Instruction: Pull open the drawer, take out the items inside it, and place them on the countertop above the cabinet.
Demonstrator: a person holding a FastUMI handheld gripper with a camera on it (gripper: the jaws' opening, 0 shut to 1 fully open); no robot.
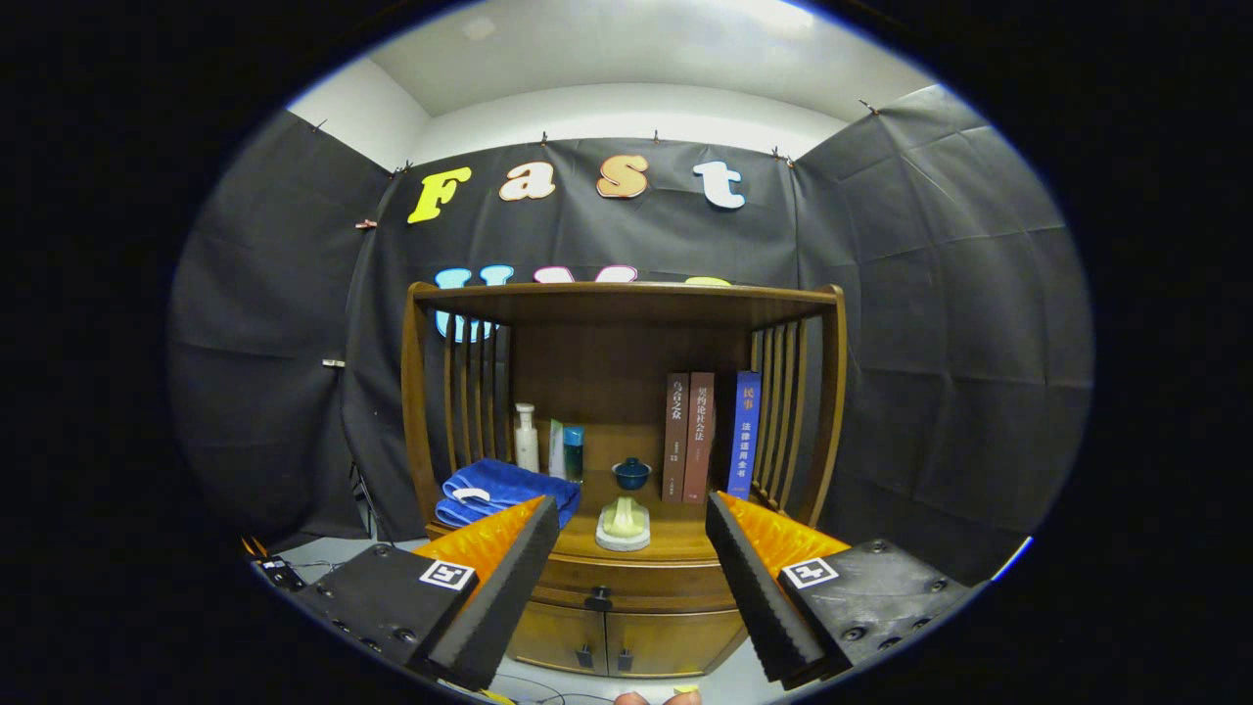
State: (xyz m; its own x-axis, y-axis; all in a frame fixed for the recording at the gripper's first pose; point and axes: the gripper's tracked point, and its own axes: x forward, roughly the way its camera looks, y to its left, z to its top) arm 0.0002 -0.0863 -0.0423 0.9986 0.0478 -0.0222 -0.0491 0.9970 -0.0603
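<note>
The gripper (631, 524) hangs in the air in front of a small wooden cabinet (626, 627), and its two fingers are spread wide apart with nothing between them. The drawer (636, 580) is shut. It sits just under the surface (675, 537), and its small dark knob (599, 594) shows in the gap between the fingers, a bit lower than the tips. On the surface lie a folded blue towel (504, 490), a white bottle (527, 438), a little blue cup (631, 474), a pale soap dish (624, 522) and some standing books (710, 436). A shut drawer can mean two things: the items are inside and waiting, or they are out on top and the drawer is closed again. I cannot see inside, so I cannot tell which. If the drawer is to be opened, it helps to line the knob up in the middle of the fingers, pinch it well, and pull straight back, slow and level, so the cabinet does not tip.
</note>
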